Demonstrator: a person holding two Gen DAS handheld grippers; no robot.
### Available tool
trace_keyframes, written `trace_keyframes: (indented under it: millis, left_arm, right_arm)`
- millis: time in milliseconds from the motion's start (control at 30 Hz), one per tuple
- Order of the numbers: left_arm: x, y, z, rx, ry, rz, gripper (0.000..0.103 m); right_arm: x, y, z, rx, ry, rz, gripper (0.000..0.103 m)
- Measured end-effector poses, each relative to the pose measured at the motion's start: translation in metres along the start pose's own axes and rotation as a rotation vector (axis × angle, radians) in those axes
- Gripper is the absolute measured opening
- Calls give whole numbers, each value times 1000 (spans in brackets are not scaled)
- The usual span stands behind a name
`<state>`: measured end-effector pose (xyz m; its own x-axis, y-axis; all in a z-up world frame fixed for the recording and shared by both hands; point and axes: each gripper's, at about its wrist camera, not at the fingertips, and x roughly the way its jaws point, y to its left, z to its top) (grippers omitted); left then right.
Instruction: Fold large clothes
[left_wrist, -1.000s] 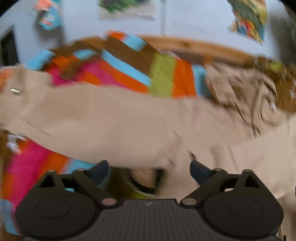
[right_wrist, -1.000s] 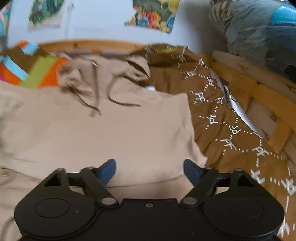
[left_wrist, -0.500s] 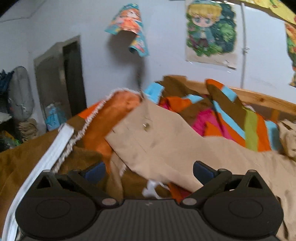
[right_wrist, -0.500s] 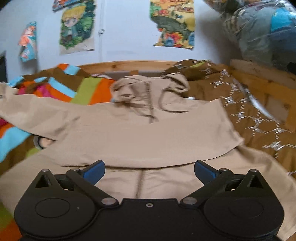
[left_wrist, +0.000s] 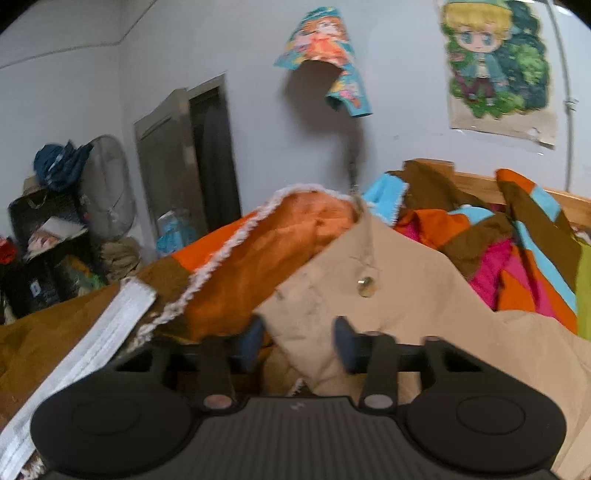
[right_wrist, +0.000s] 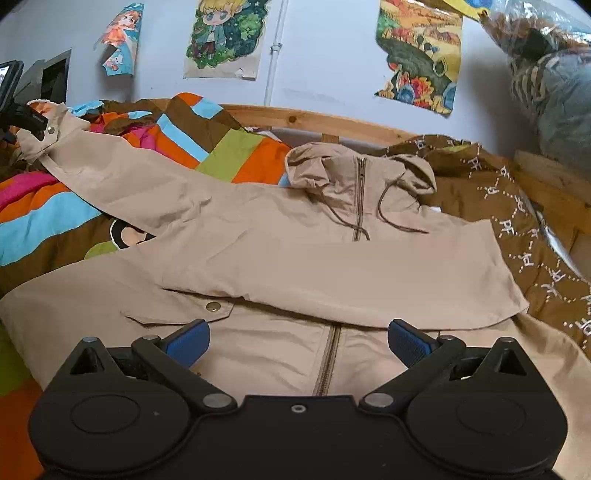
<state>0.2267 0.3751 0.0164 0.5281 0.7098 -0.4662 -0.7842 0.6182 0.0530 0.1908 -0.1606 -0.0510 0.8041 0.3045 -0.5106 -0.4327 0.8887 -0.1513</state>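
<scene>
Left gripper (left_wrist: 299, 341): the jaws have just been closing and now stand partly closed, with the cuff end of the sleeve (left_wrist: 369, 295) of the beige jacket between the dark blue pads (left_wrist: 345, 341). Motion blur prevents confirmation that the pads press the cloth. In the left wrist view the cuff, with its metal snap (left_wrist: 365, 286), rises directly ahead of the fingers and lies over an orange pillow (left_wrist: 266, 254) with white trim. A striped blanket (left_wrist: 517, 258) lies to the right; a white strap (left_wrist: 92, 343) runs along the lower left.

Right gripper (right_wrist: 297, 341): the jaws stand wide apart and hold nothing. In the right wrist view the beige jacket (right_wrist: 295, 266) lies spread flat on the bed, directly ahead of and beneath the fingers. The front zipper (right_wrist: 327, 363) runs between the two blue pads. The hood (right_wrist: 354, 170) lies at the far end near the wooden bed frame (right_wrist: 332, 123). One sleeve is folded across the chest; the other extends to the far left, where the left gripper meets its cuff. A brown patterned cover (right_wrist: 517, 221) lies to the right.
</scene>
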Motion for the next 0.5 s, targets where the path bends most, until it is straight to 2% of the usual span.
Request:
trace_keyframes:
  millis: [67,200,367,500]
  left_arm:
    - [-1,6,0,-31,1,-15,31]
    - [-8,8,-2,-30,-13,-51,7]
    - [-29,6,-6,-22,-103,-90,2]
    - [-53,-1,-13,42,-197,-127,1]
  right_arm:
    - [0,0,0,-2,-2,1,102]
    - [0,1,-1,-7,-6,2,102]
    - [-2,1,0,-7,-16,0,102]
    - [-5,-1,1,-5,-31,1,102]
